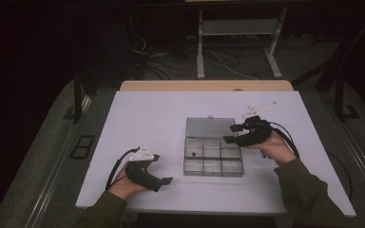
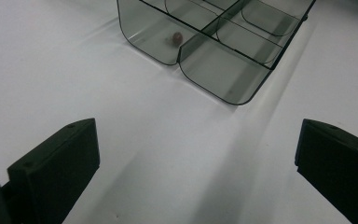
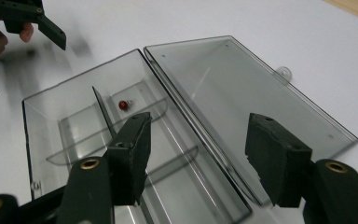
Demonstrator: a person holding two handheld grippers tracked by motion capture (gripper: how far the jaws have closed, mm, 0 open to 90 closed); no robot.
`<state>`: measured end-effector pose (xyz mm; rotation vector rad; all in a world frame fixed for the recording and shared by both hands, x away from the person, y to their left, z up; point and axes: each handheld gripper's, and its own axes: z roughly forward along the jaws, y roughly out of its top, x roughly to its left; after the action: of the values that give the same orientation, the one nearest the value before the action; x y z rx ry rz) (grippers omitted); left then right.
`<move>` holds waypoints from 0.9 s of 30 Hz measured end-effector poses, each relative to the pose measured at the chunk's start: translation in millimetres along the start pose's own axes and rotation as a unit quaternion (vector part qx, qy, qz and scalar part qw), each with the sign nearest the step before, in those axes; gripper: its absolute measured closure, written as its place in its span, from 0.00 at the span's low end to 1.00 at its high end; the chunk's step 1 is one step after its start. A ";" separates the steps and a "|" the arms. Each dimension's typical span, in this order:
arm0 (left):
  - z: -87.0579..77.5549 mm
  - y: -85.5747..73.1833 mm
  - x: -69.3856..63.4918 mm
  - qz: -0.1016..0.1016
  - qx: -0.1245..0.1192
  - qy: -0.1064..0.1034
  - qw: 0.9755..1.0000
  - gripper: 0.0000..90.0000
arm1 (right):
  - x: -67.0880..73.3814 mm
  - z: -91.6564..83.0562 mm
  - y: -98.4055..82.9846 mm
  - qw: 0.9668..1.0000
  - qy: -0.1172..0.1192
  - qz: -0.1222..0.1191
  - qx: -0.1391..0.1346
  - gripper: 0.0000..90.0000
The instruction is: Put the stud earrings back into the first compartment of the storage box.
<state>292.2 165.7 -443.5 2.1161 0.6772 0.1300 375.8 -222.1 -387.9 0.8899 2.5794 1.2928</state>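
On the smooth white tabletop (image 1: 138,114) we see a clear plastic compartment box (image 1: 213,158), lid flat (hinged back), a small red bead (image 3: 123,105) inside. Our right tool (image 1: 231,133) hovers over it, released; our left tool (image 1: 162,169) rests apart, also released.

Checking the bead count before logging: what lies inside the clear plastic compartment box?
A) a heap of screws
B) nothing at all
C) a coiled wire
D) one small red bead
D: one small red bead sits alone in a corner compartment of the clear plastic compartment box.
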 end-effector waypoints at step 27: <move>2.1 -0.2 0.2 -0.003 0.001 -0.002 1.000 0.00 | -30.1 -53.4 -82.1 0.997 -0.057 0.019 0.052 0.62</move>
<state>293.0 164.3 -445.0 2.1155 0.6811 0.1225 344.6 -313.7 -421.6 1.0049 2.5718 1.0912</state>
